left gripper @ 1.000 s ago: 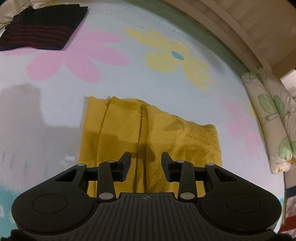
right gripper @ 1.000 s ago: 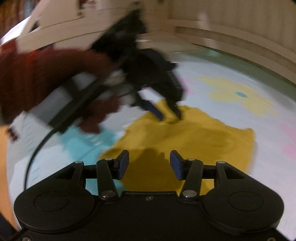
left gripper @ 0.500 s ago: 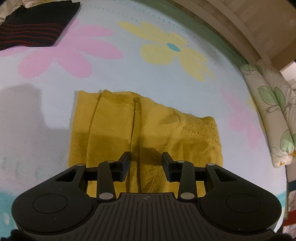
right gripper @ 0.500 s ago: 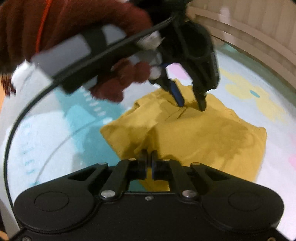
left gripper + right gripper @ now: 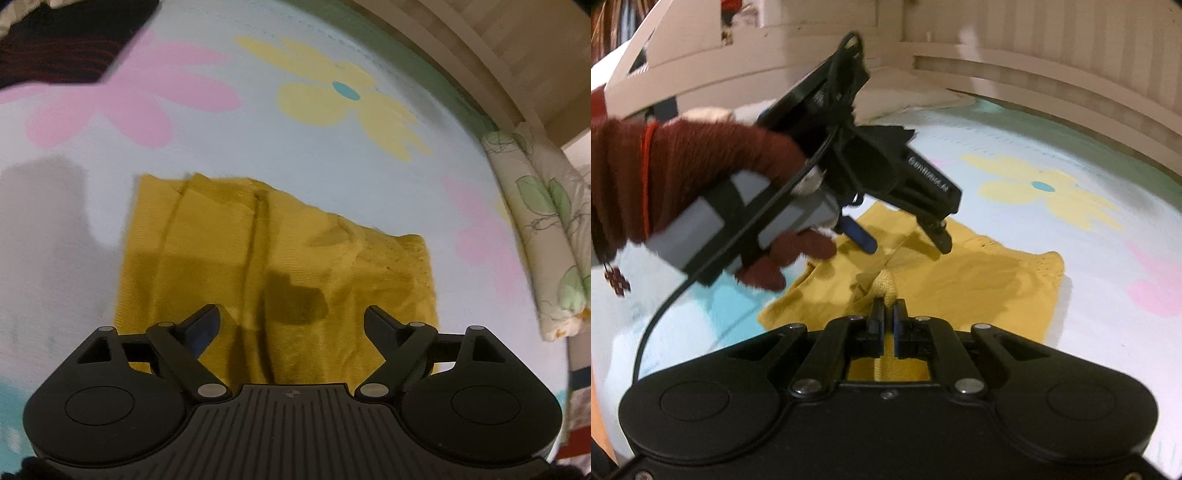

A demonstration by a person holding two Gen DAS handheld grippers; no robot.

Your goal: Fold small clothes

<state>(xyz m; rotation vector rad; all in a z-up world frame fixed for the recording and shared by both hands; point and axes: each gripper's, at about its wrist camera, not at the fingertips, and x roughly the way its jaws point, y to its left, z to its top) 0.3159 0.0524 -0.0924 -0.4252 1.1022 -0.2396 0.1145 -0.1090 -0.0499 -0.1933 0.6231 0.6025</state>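
Right wrist: right tongs (image 5: 885, 308) pinch yellow knit garment's (image 5: 979, 280) near edge, left tongs (image 5: 908, 242) wide open, empty above it; next, lift and fold over.

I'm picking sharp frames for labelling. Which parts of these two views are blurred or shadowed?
Left wrist view: the dark striped garment is smeared, and gripper shadow darkens the yellow garment. Right wrist view: the gloved hand is motion-blurred; the right gripper is sharp.

I count one yellow garment (image 5: 280, 273) under my two grippers, left (image 5: 291, 321) and right (image 5: 885, 314), one dark striped garment (image 5: 70, 44) far ahead-left, and one leaf-print pillow (image 5: 543, 236) to the right.
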